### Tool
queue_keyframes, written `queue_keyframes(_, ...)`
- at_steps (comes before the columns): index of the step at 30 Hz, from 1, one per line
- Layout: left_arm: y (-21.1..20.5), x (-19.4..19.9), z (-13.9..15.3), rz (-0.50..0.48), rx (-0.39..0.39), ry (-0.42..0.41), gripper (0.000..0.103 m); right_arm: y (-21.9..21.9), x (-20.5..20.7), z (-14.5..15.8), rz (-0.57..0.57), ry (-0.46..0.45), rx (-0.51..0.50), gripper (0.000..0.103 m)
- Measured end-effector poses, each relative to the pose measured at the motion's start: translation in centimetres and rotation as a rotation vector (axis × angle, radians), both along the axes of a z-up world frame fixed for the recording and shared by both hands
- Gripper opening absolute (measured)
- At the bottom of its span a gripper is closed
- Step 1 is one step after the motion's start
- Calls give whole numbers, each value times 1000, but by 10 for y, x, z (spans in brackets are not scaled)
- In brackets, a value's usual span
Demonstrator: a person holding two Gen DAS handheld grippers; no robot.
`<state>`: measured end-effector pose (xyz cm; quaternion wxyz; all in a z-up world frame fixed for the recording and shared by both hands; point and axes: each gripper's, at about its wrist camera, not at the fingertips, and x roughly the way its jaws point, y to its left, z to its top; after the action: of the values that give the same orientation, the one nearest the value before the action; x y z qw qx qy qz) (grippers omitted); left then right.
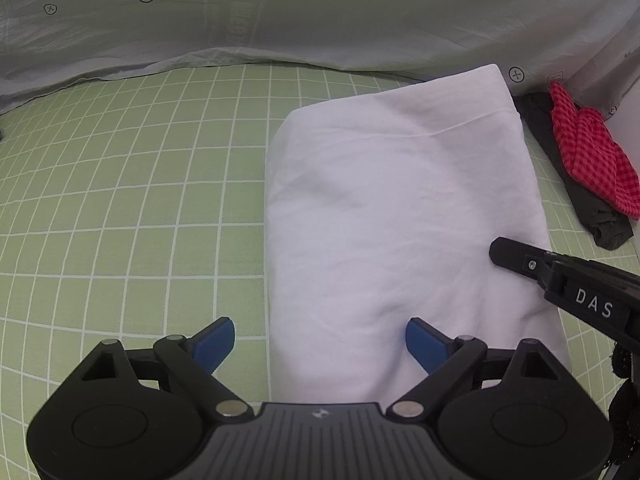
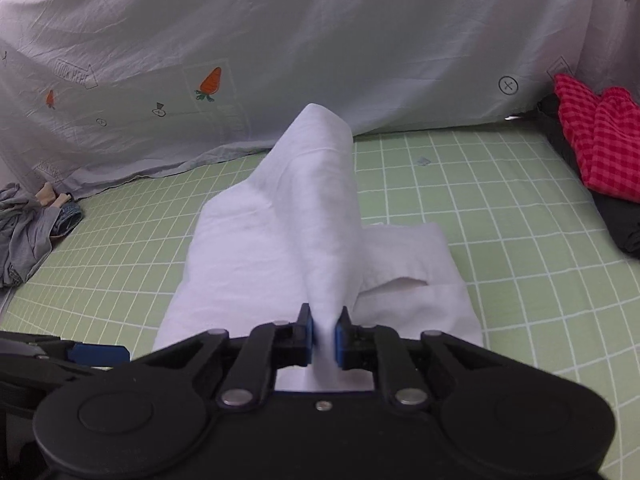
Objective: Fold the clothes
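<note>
Two grippers are at work over a green sheet with white squares [image 1: 132,208]. The white cloth [image 1: 400,208] fills the middle and right of the left wrist view, lying in folds on that sheet. The left gripper [image 1: 320,342] sits at the bottom of that view with its jaws wide apart and nothing between them. The near edge of the white cloth runs in between its two blue pads; the right pad is over the cloth and the left pad is over the green sheet. In the right wrist view, the right gripper [image 2: 323,338] is at the bottom middle. Its blue pads are pressed close together on a fold of the white cloth [image 2: 316,208], and the cloth rises from the pads like a tall ridge toward the middle of the frame. The rest of the cloth lies flat on both sides of the ridge. A red checked cloth [image 2: 600,140] lies on a dark cloth [image 2: 624,224] at the right edge. A small gray pile of clothes [image 2: 28,236] is at the left edge. A pale sheet with carrots on it [image 2: 320,40] fills the top of both views.
</note>
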<state>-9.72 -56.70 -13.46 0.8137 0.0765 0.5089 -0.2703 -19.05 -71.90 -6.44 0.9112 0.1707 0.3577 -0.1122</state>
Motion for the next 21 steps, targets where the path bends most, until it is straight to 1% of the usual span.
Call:
queue_keyframes(1, 2, 2, 1, 9, -11, 5, 93, 3, -3, 6, 11, -16, -10, 6)
queue_keyframes(2, 4, 3, 1, 18, -22, 10, 92, 2, -8, 17, 15, -50, 9, 6)
queue_keyframes(4, 6, 5, 14, 32, -49, -35, 92, 0, -19, 39, 22, -122, 50, 5)
queue_keyframes(5, 8, 6, 22, 33, -63, -60, 92, -3, -29, 57, 20, -176, 68, 5)
queue_keyframes(7, 10, 4, 34, 32, -82, -106, 92, -17, -42, 73, -27, -224, 111, 5)
queue_keyframes(8, 9, 4, 38, 27, -79, -134, 92, -24, -48, 81, -52, -247, 133, 5)
queue_keyframes(9, 8, 4, 39, 18, -69, -150, 92, -37, -52, 77, -96, -244, 165, 5)
queue_keyframes(10, 6, 5, 35, 11, -58, -143, 92, -47, -51, 61, -133, -190, 164, 6)
queue_keyframes(11, 4, 5, 31, 4, -47, -131, 92, -57, -49, 44, -169, -133, 160, 18)
queue_keyframes(12, 3, 7, 26, 2, -43, -99, 92, -66, -48, 27, -205, -75, 157, 44)
queue_keyframes(13, 2, 8, 20, -4, -45, -65, 92, -76, -46, 10, -241, -18, 153, 46)
queue_keyframes(14, 2, 10, 14, -10, -47, -31, 92, -86, -44, -7, -277, 40, 149, 43)
queue_keyframes(15, 2, 11, 12, -14, -51, -17, 92, -95, -43, -24, -313, 98, 145, 44)
queue_keyframes(16, 3, 12, 11, -9, -54, -10, 92, -101, -53, -30, -334, 58, 232, 45)
queue_keyframes(17, 4, 13, 11, -1, -56, -4, 93, -101, -57, -33, -335, 43, 281, 56)
queue_keyframes(18, 6, 16, 11, 11, -68, 12, 93, -101, -61, -36, -335, 30, 327, 70)
queue_keyframes(19, 7, 20, 10, 23, -85, 32, 93, -99, -59, -40, -316, 48, 327, 74)
queue_keyframes(20, 9, 21, 9, 30, -97, 46, 94, -97, -56, -45, -296, 68, 324, 74)
queue_keyframes(21, 10, 22, 9, 36, -109, 60, 94, -98, -55, -50, -290, 72, 343, 74)
